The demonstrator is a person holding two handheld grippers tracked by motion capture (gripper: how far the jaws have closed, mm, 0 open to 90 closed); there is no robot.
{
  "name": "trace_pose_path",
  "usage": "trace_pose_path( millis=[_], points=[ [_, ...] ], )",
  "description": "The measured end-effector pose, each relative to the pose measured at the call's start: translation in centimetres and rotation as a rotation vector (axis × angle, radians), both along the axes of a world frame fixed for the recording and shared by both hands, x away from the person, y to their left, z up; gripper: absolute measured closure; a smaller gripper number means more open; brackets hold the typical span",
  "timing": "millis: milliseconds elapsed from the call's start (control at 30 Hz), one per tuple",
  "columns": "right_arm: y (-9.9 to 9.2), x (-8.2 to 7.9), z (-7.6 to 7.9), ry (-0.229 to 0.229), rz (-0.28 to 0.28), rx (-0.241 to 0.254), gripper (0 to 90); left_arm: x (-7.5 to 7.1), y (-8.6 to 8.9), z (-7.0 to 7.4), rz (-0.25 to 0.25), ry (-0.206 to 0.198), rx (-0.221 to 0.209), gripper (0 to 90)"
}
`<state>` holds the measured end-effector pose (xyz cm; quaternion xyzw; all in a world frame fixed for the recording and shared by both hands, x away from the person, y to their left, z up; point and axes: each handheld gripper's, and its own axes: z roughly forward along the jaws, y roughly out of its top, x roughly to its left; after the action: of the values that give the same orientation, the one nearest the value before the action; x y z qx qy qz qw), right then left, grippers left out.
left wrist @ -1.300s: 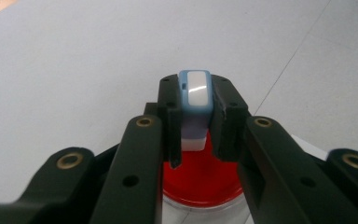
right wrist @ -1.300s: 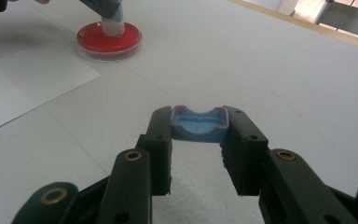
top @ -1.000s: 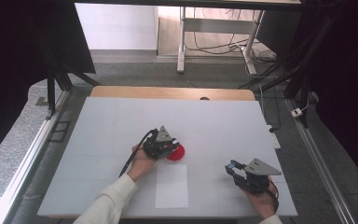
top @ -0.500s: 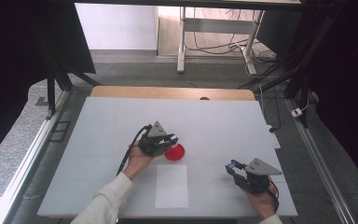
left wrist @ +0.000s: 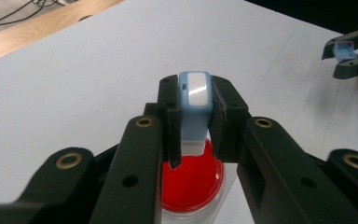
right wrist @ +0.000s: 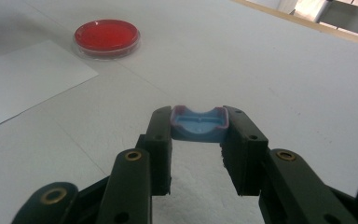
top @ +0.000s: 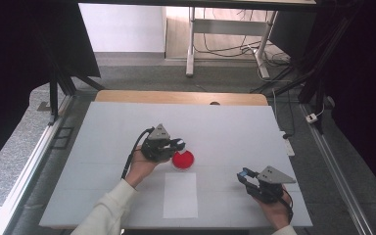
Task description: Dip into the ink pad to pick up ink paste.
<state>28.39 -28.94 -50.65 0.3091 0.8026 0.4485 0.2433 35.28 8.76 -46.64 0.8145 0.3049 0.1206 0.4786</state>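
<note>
Matte white table [top: 127,127] with one wooden strip along its far edge; one flat rectangular sheet of paper [top: 180,195] lies on it. Just beyond the paper sits one round clear dish [top: 182,159], glossy red inside. Left gripper [left wrist: 193,116], over the dish, pinches one smooth blue-and-white stamp [left wrist: 194,105]. Right gripper [right wrist: 198,125], well right of the paper, pinches one blue plastic cap [right wrist: 199,123].

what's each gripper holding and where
Left gripper clamps the blue stamp by its sides, above the red dish. Right gripper clamps the blue cap by its ends.
</note>
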Motion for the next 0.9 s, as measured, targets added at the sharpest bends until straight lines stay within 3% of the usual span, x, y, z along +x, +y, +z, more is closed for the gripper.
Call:
trace_pose_path(
  millis=[467,900],
  points=[
    [0.0,0.0,0.0,0.000,-0.004,-0.002,63.7,-0.7,0.9,0.9,-0.038,0.013,-0.039,75.3],
    [-0.3,0.0,0.0,0.004,-0.009,0.012,63.7,-1.7,0.9,1.4,-0.084,0.015,-0.026,75.3]
  ],
)
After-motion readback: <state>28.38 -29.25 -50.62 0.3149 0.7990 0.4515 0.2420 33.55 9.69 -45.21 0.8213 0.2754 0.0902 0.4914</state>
